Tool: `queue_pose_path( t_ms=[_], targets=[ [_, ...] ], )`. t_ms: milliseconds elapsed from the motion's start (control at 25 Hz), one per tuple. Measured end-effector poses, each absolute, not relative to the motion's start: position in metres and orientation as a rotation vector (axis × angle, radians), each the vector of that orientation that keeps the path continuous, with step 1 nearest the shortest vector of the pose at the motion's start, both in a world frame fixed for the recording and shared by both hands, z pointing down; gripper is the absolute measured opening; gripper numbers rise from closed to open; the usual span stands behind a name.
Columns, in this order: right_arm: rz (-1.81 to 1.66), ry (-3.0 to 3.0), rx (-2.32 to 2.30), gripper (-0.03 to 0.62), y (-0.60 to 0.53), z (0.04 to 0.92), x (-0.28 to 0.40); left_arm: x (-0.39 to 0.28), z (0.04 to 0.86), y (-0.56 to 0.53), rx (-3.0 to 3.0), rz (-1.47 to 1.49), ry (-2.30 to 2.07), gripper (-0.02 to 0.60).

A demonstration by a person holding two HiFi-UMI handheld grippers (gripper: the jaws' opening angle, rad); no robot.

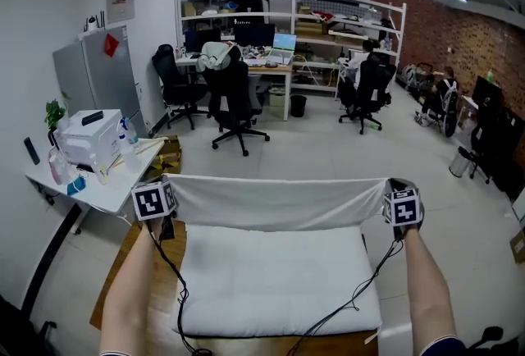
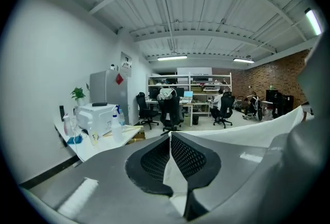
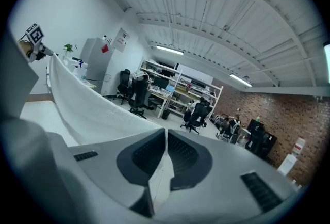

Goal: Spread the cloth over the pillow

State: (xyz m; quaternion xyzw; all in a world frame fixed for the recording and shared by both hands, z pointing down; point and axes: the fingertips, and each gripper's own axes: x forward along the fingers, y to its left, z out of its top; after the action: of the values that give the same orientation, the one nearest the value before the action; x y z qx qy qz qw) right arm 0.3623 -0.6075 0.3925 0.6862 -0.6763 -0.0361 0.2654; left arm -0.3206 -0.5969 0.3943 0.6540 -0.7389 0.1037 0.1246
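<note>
I hold both grippers up and level above the far edge of the pillow (image 1: 275, 285). The left gripper (image 1: 162, 197) is clamped tight on the cloth (image 1: 275, 200) at its top left corner. In the left gripper view the jaws are pressed together with a white fold of fabric pinched between the dark ribbed pads (image 2: 192, 158), and the rest of the sheet runs off to the right. Same deal for the right gripper (image 1: 402, 205): in the right gripper view the jaws are nearly together on a thin cloth edge. From there the fabric sweeps away left toward the other gripper's marker cube (image 3: 34, 34).

The cloth is white and stretched between the two grippers as a wide band, with a roughly straight top edge and a slight sag mid-span. Its lower edge hangs down to about the pillow's far edge; I cannot tell whether it touches. Most of the pillow lies uncovered.

The pillow is white, rectangular and flat on a brown wooden table (image 1: 135, 264). Black cables (image 1: 176, 289) run from each gripper down along the pillow's sides toward me.

To the left is a white side table (image 1: 111, 190) with a white box-like machine (image 1: 86, 137) and a spray bottle (image 1: 129, 133). Beyond are grey floor, black office chairs (image 1: 234, 100), desks with monitors (image 1: 253, 34), shelving (image 1: 344, 14), and a brick wall (image 1: 472, 43) at right.
</note>
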Motion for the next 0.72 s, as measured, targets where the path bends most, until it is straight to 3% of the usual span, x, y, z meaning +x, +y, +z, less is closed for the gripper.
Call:
queue_pose_path(
  t_ms=[720],
  targets=[
    [0.106, -1.816, 1.794, 0.031, -0.515, 0.493, 0.368, -0.319, 0.489, -0.525, 1.788, 0.374, -2.053, 0.018]
  ],
)
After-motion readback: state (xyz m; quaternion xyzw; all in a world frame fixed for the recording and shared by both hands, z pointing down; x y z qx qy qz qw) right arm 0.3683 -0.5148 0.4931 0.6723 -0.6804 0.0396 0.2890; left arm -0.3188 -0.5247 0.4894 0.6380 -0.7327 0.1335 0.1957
